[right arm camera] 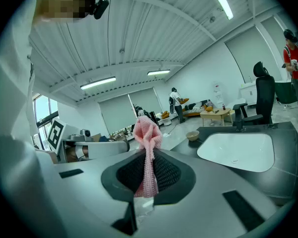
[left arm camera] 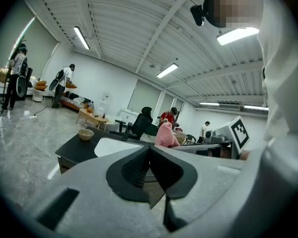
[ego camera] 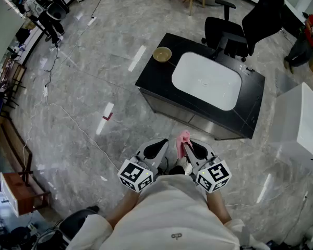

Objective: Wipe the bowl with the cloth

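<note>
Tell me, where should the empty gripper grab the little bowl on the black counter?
Probably by its rim, from above. The bowl stands upright, mouth up, at a corner of the counter beside the sink, so one jaw can slip inside and one outside. The left gripper is shut and empty; it must open first.

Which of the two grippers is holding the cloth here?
The right gripper: its jaws are shut on the pink cloth, which sticks up between them. The left gripper is shut too, but with nothing in it.
</note>
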A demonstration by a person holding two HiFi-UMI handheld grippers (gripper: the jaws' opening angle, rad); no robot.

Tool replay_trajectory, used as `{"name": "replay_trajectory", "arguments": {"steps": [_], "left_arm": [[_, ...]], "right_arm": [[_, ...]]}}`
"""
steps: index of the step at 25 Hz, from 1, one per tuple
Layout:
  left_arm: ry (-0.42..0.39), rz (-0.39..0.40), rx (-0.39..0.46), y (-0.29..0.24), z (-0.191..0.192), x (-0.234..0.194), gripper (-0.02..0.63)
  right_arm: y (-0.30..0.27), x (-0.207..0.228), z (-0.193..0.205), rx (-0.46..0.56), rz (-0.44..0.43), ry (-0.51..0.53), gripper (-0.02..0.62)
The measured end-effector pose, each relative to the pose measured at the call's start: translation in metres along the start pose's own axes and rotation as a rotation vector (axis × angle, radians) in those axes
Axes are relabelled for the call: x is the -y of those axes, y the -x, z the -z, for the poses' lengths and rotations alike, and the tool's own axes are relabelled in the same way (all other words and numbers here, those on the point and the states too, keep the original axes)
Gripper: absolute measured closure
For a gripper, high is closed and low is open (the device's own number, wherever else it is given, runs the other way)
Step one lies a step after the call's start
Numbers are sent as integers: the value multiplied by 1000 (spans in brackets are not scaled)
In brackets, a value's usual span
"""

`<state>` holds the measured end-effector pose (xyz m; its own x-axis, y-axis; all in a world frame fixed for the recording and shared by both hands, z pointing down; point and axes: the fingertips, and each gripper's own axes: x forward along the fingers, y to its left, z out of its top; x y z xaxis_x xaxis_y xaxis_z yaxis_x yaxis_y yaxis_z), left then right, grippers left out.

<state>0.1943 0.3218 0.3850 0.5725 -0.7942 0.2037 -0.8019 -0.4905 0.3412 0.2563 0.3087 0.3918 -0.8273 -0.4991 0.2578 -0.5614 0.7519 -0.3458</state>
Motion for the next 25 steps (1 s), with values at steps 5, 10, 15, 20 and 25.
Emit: {"name": "replay_trajectory", "arguments": {"steps": [5,10,15,20,25], "left_arm": [[9,-26,-7,-4,5,7,594],[12,-45,4,-9,6,14,594],[23,-74,16,-5,6,19,594],[33,-117,15,10,14,18,594],[46,-110,4,22,18,0,594]], "right_arm": [[14,8,1,-1,-3,-1,568],[22,13,2,-9,-25,5,568],[25,-3,-3,-1,-122,46,568],[20,-13,9,-29,-145,36,568],[5,-16,14,-38,-103,11,568]]}}
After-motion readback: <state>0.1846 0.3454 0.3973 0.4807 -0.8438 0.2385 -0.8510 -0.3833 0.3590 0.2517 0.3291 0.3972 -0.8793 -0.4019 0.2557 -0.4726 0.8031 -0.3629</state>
